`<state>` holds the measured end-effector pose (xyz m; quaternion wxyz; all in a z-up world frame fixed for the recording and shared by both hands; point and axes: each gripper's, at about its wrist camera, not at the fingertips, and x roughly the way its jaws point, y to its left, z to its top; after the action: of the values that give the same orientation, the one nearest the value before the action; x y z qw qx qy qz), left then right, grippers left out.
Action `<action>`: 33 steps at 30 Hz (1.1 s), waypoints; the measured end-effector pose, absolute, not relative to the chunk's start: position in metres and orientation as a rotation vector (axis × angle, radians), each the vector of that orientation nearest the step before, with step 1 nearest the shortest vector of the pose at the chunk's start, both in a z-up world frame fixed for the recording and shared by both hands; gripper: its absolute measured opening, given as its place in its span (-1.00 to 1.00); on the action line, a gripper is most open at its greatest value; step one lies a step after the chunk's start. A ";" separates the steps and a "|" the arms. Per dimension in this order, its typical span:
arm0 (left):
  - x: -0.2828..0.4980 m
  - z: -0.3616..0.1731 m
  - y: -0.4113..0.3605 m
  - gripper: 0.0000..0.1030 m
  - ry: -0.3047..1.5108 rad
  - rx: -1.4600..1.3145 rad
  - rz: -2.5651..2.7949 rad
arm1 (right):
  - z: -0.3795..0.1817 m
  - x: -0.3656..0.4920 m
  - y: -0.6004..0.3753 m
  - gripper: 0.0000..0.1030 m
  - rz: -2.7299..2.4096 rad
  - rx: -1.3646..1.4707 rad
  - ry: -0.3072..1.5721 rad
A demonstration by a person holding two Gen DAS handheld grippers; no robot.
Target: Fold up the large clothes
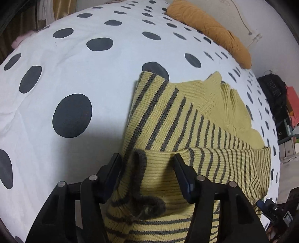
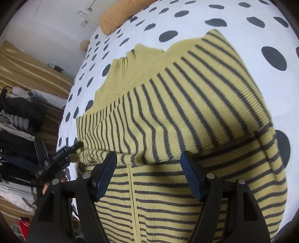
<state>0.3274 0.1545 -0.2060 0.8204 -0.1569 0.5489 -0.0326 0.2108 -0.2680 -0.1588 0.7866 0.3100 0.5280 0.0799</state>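
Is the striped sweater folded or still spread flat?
Partly folded: the striped sweater has its striped part doubled over the plain yellow part.

A bed (image 1: 74, 56) is covered by a white sheet printed with dark grey spots. A mustard-orange fabric bolster (image 1: 211, 30) is laid along a plain white wall (image 1: 252, 16). Golden-brown curtains (image 2: 28, 69) are seen beside hanging dark clothes (image 2: 18, 119).

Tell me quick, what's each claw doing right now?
Left claw: striped sweater between its fingers; grip cannot be told.
Right claw: open, holding nothing.
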 end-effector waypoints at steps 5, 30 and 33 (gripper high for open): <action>0.322 -0.186 0.148 -0.69 1.144 -0.289 -0.079 | -0.165 0.215 -0.262 0.37 0.168 0.668 1.153; 0.304 -0.195 0.136 -0.74 1.245 -0.259 -0.079 | -0.167 0.212 -0.264 0.37 0.152 0.718 1.144; 0.298 -0.189 0.139 -0.76 1.232 -0.304 -0.070 | -0.169 0.213 -0.261 0.37 0.163 0.727 1.152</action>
<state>0.2983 0.1390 -0.1885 0.8048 -0.1419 0.5754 -0.0328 0.2132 -0.2606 -0.1689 0.7738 0.3355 0.5321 0.0751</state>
